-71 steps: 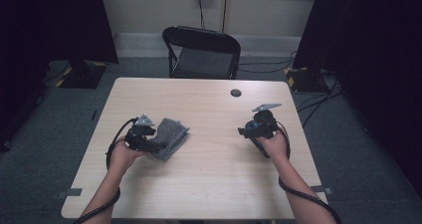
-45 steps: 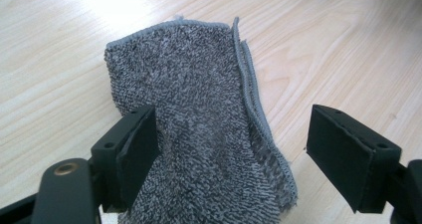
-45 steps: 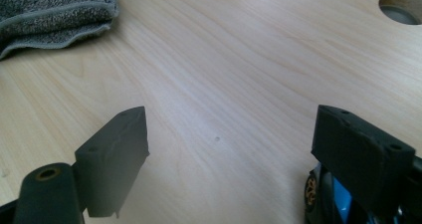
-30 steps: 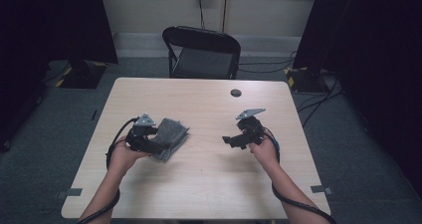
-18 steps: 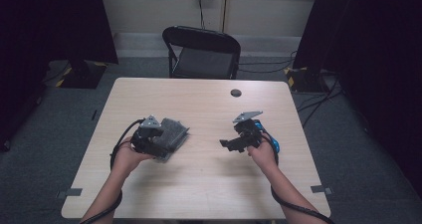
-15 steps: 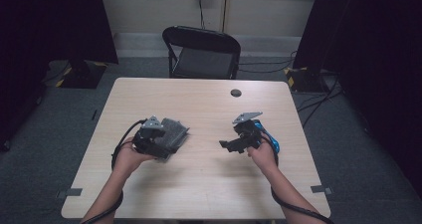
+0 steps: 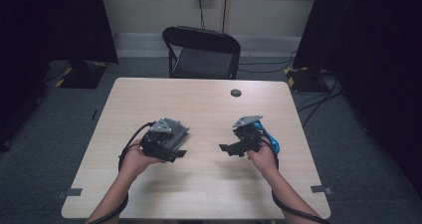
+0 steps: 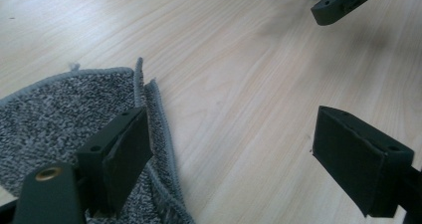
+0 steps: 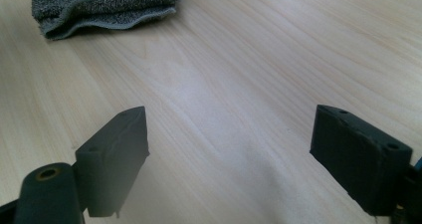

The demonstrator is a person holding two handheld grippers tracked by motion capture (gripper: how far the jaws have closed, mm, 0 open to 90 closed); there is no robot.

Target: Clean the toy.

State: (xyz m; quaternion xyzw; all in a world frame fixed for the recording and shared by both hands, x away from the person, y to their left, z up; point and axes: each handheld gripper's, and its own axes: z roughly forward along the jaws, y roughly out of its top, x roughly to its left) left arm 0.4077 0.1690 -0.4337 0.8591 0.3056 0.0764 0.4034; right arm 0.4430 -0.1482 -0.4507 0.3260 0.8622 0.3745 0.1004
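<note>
At the left of centre in the high view, the left gripper (image 7: 171, 152) sits over a folded grey towel (image 7: 175, 134) lying flat on the wooden table (image 7: 209, 184). In the left gripper view its jaws stand wide apart and grip nothing: the left-hand jaw rests over the towel's (image 8: 54, 119) hemmed edge in the lower left of the frame, while the right-hand jaw hovers over bare wood.

The risk here, as I judge it, is a partial pinch. The towel is folded into several layers, and if the jaws close where they stand they may catch only the top hem, so the stack could fan open or drag across the wood instead of lifting together. A jaw pressed down on the cloth could also bunch it.

Further right in the high view, the right gripper (image 7: 234, 147) points toward the towel from well apart, jaws likewise wide and empty. In the right gripper view the towel (image 9: 99, 5) lies at the upper left of the frame, with plain wood between the jaws. Reaching in fast could knock the two grippers together.

No containers are on the table; a small dark disc (image 7: 236, 92) lies near the far edge, and a black chair (image 7: 201, 52) stands beyond.
</note>
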